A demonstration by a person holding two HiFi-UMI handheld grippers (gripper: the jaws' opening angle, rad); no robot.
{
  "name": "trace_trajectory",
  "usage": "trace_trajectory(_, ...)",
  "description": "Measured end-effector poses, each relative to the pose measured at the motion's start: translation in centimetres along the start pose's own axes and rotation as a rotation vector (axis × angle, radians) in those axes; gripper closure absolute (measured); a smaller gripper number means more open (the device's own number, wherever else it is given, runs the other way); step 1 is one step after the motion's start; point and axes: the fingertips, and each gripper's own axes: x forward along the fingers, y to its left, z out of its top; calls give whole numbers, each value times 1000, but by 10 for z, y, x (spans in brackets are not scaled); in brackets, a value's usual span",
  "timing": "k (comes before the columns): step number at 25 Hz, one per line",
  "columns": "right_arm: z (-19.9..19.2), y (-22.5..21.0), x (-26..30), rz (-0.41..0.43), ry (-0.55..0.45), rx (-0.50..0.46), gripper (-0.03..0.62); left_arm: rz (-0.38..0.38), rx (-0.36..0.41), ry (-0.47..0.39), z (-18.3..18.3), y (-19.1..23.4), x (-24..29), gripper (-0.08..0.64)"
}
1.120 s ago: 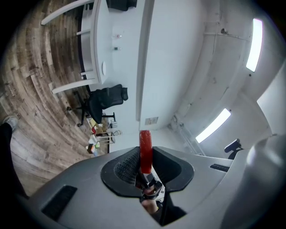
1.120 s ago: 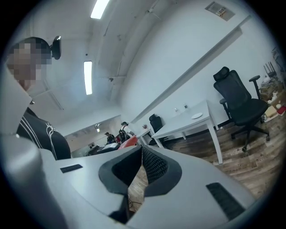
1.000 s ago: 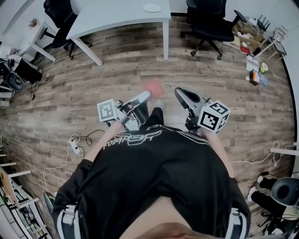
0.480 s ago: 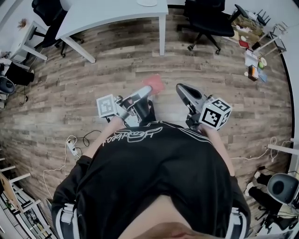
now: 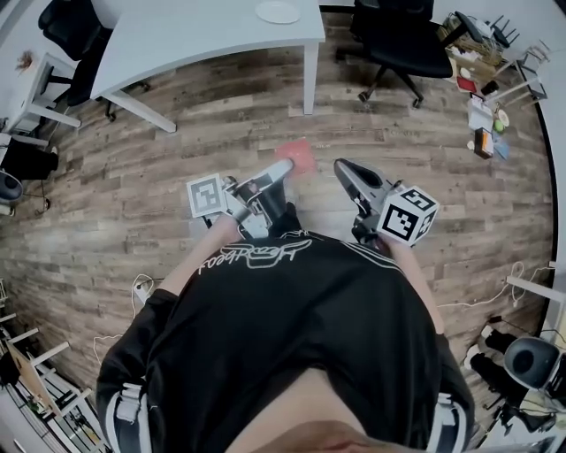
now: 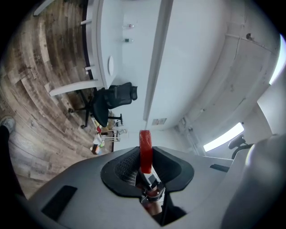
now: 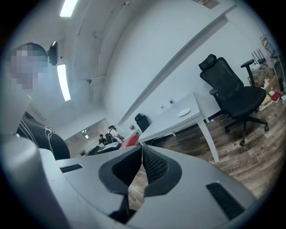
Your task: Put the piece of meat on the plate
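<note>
**Q:** Red piece of meat (image 5: 302, 156), where is it?

**A:** It is pinched in the left gripper (image 5: 285, 168), held out in the air over the wood-plank floor (image 5: 133, 195). In the left gripper view it stands edge-on, a thin upright slab between the two pads. Its lower end is lost in the dark throat of the jaws.

**Q:** And the right gripper (image 5: 340, 168)?

**A:** It is held just beside the left one. Its own view shows the jaw tips meeting, with nothing between them and only a sliver of floor showing through lower down.

**Q:** Is the plate (image 5: 278, 11) in sight?

**A:** Yes. It is a small white disc on the white table (image 5: 221, 40), well apart from the meat, at the top edge of the head view. It is too small to tell whether anything lies on it. A black office chair (image 5: 398, 35) stands beside the table.

**Q:** What can't be seen?

**A:** The person's black shirt (image 5: 292, 345) fills the lower half of the head view and covers the floor below. Both hands are mostly hidden behind the grippers' marker cubes (image 5: 407, 215).
</note>
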Motion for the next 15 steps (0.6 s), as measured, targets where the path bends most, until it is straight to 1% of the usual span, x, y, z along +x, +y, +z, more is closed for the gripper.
trace_trajectory(3, 21, -21, 31, -19, 4, 15, 580, 25, 22, 16, 40, 7, 17, 474)
trace_trajectory(7, 48, -44, 78, -32, 7, 27, 580, 81, 126, 57, 93, 18, 32, 474)
trace_trajectory(9, 58, -57, 100, -41, 17, 32, 580, 96, 139, 63, 117, 25, 37, 474)
trace_trajectory(12, 73, -75, 130, -58, 34, 34, 580, 122, 129, 57, 152, 36, 44, 474)
trace_trajectory(13, 79, -79, 140, -60, 37, 34, 580, 139, 134, 57, 164, 41, 45, 474)
trace_trajectory(15, 88, -87, 160, -64, 46, 33, 580, 195, 172, 62, 189, 55, 44, 474)
